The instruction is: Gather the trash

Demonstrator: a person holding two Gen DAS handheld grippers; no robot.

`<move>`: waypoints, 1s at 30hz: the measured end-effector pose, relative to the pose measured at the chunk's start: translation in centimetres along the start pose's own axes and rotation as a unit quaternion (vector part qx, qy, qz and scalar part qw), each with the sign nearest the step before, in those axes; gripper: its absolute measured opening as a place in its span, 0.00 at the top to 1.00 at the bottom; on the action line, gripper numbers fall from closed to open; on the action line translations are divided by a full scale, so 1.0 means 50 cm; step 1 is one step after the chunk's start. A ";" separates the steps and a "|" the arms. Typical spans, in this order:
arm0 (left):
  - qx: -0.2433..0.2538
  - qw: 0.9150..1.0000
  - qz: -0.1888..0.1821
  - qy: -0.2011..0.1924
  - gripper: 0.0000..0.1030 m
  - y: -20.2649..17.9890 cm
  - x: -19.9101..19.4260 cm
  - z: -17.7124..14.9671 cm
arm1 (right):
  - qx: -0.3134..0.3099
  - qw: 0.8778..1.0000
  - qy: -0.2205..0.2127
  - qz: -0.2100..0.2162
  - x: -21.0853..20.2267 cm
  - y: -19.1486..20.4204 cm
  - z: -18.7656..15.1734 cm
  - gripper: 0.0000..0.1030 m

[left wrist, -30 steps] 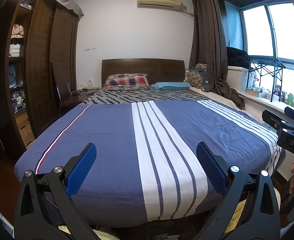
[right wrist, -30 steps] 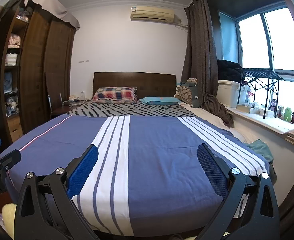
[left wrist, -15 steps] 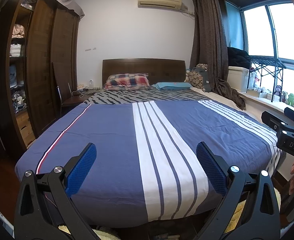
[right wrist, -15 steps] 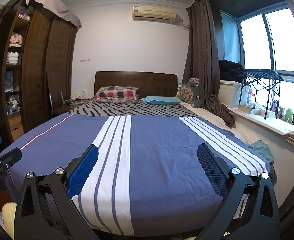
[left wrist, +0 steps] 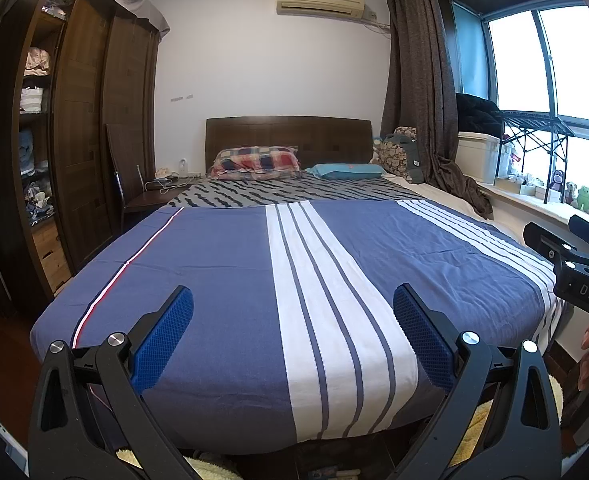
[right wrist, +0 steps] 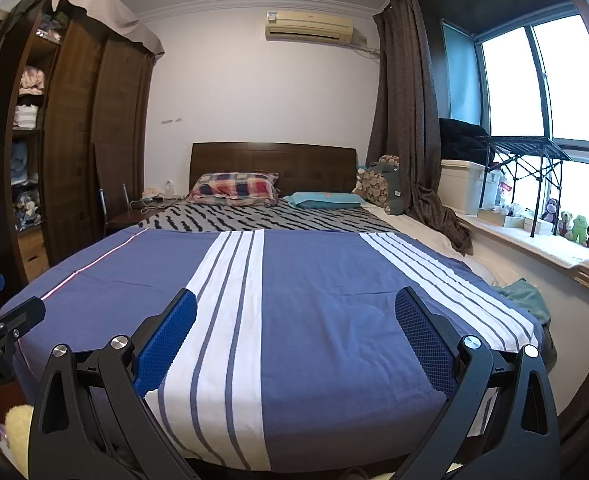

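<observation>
Holding both tongs spread wide and empty, we are facing the foot of the bed (left wrist: 222,280): left tongs (left wrist: 293,332), right tongs (right wrist: 295,334). We are seeing no trash on the blue striped cover (right wrist: 334,300); a green cloth (right wrist: 524,296) is lying at its right edge.

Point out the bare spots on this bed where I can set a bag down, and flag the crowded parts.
The blue striped cover lies bare from the foot edge up to the zebra-print blanket, ahead of both open grippers, left and right. Crowded: the headboard end, with the plaid pillow, teal pillow and patterned cushion; the windowsill holds boxes and plush toys.
</observation>
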State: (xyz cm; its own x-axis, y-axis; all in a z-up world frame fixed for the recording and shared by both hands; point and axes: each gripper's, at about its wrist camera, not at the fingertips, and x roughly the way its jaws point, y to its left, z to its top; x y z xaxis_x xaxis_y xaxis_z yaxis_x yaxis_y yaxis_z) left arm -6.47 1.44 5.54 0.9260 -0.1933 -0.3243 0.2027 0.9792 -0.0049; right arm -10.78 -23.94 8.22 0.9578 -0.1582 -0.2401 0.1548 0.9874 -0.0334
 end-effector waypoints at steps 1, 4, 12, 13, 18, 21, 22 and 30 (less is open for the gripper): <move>0.000 1.000 0.000 0.000 0.08 0.000 0.000 0.000 | 0.000 1.000 0.000 0.001 0.000 0.001 0.000 0.03; 0.000 1.000 0.000 0.001 0.08 -0.002 0.001 0.001 | -0.002 1.000 0.001 0.003 0.002 0.004 0.000 0.03; 0.000 1.000 0.001 0.002 0.08 -0.002 0.002 0.001 | -0.001 1.000 0.001 0.004 0.002 0.008 -0.001 0.03; -0.001 1.000 0.002 0.002 0.08 -0.002 0.002 0.000 | -0.001 1.000 0.001 0.004 0.002 0.007 -0.001 0.03; -0.001 1.000 0.002 0.003 0.08 -0.003 0.003 -0.001 | 0.001 1.000 0.001 0.003 0.002 0.008 -0.001 0.03; -0.001 1.000 0.003 0.003 0.08 -0.003 0.003 -0.001 | 0.001 1.000 0.001 0.003 0.002 0.008 -0.001 0.03; -0.001 1.000 0.002 0.003 0.08 -0.003 0.003 -0.001 | 0.001 1.000 0.001 0.003 0.003 0.009 -0.002 0.03; 0.000 1.000 0.003 0.004 0.08 -0.004 0.004 -0.006 | 0.001 1.000 0.001 0.003 0.002 0.009 -0.002 0.03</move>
State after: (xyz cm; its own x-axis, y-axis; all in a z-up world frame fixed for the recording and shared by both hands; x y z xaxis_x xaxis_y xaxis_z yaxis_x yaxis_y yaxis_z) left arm -6.43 1.22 5.21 0.9243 -0.1872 -0.3327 0.1972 0.9804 -0.0036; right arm -10.63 -23.53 8.10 0.9579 -0.1527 -0.2431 0.1499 0.9882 -0.0303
